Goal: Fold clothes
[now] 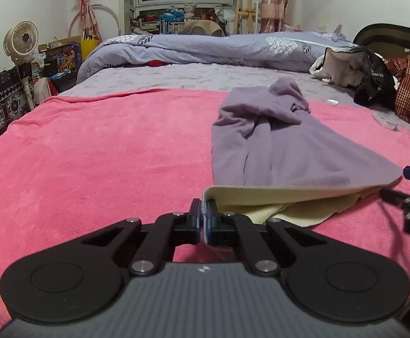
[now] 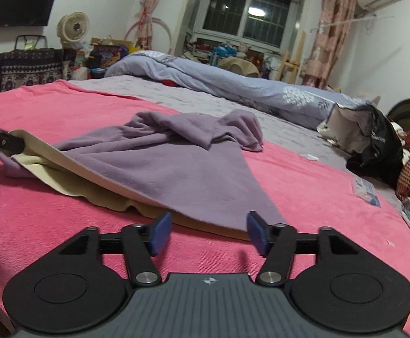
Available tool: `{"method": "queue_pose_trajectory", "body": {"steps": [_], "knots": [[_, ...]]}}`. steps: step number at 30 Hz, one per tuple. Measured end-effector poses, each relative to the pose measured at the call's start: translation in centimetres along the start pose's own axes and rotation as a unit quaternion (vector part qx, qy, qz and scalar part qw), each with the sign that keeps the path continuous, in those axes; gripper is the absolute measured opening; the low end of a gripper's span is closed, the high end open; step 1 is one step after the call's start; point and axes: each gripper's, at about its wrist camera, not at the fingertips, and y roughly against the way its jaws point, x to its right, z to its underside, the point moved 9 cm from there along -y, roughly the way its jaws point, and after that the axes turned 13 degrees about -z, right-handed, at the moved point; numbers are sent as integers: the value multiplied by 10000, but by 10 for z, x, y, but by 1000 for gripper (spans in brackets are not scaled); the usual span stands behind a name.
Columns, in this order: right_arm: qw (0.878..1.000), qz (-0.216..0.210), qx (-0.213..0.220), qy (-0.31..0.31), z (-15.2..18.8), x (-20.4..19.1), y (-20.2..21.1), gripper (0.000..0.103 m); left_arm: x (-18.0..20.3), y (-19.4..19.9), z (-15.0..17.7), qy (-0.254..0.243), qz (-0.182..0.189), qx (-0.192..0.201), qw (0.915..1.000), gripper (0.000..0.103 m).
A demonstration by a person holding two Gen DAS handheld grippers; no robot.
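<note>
The left claw (image 1: 204, 219) was pressed together on the near corner of the purple garment (image 1: 278, 146), its blue pads pinching the hem where the cream lining (image 1: 275, 197) turned up. From that claw the garment ran ahead and to the right across the pink blanket (image 1: 106, 146), ending in a bunched knot of fabric at its far end. The right claw (image 2: 209, 232) stood spread, both blue pads (image 2: 161, 232) apart and gripping nothing; the garment's near hem lay just ahead of it, between the line of the two fingers (whether the cloth touched the right pad could not be told). In the right wrist view the garment (image 2: 176, 163) lay slightly lifted along its left edge, lining (image 2: 64, 180) showing beneath, with the left claw (image 2: 5, 142) visible far to the left holding that corner. Beyond the pink blanket (image 2: 303, 186) lay a rolled lavender duvet (image 2: 233, 87). A heap of dark and checked clothes (image 2: 379, 146) sat well to the right.
</note>
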Motion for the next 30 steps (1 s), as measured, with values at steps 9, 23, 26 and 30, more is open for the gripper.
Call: {"method": "queue_pose_trajectory", "body": {"steps": [9,23,26,30], "knots": [[9945,4,1,1048,-15,-46,-31,68,6,-2,9,-159,-5,-189,9997,11],[9961,604,151,620,-28,-10,-36,13,23,-5,8,-725,-288,156,9968,44],[9977,490,33,470,-20,-10,-37,6,24,0,5,-803,-146,290,9962,66],[9956,705,549,297,-27,-3,-15,6,25,-2,8,-679,40,147,9976,54]]}}
